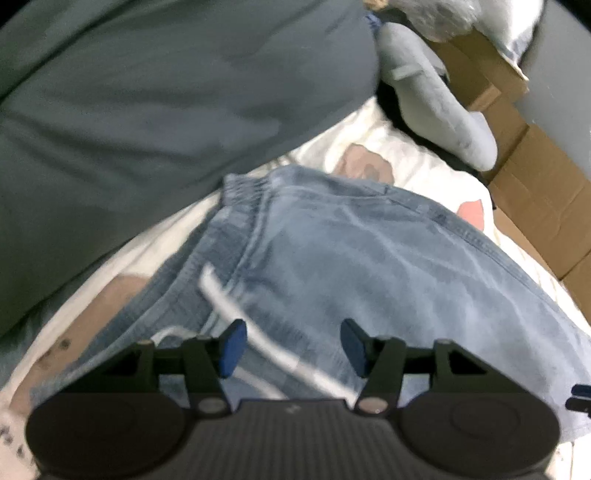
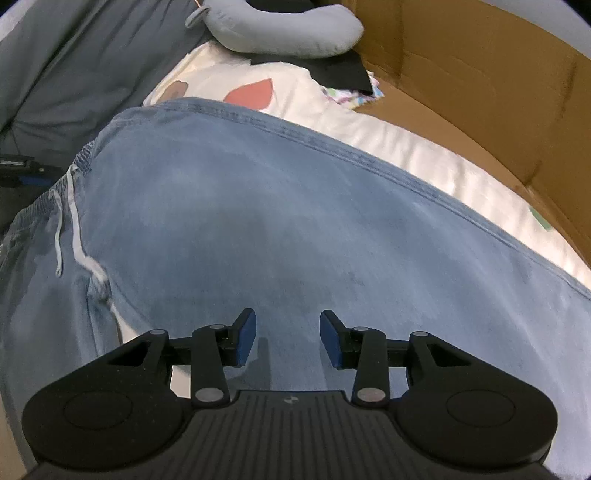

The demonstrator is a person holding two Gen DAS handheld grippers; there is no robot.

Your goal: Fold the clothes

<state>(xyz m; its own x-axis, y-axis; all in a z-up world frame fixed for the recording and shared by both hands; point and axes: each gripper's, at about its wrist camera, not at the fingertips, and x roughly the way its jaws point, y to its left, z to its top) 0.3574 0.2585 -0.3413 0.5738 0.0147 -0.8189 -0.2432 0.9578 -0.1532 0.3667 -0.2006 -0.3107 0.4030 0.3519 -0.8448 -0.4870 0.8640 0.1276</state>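
A pair of light blue denim trousers [image 1: 351, 251] with an elastic waistband and a white drawstring [image 1: 236, 314] lies spread on a white printed sheet [image 1: 388, 147]. My left gripper [image 1: 291, 347] hangs over the waistband end, open, its blue pads apart with only the drawstring and denim seen below them. In the right wrist view the same trousers [image 2: 258, 206] fill the frame, drawstring [image 2: 77, 236] at the left. My right gripper [image 2: 288, 338] hovers above the flat denim, open, nothing between its pads.
A grey-green duvet [image 1: 129, 110] lies along the left. A grey neck pillow [image 2: 280, 33] and a black cloth [image 2: 332, 70] sit beyond the trousers. Brown cardboard [image 2: 461, 81] borders the sheet on the right. The left gripper's body [image 2: 22, 173] shows at the left edge.
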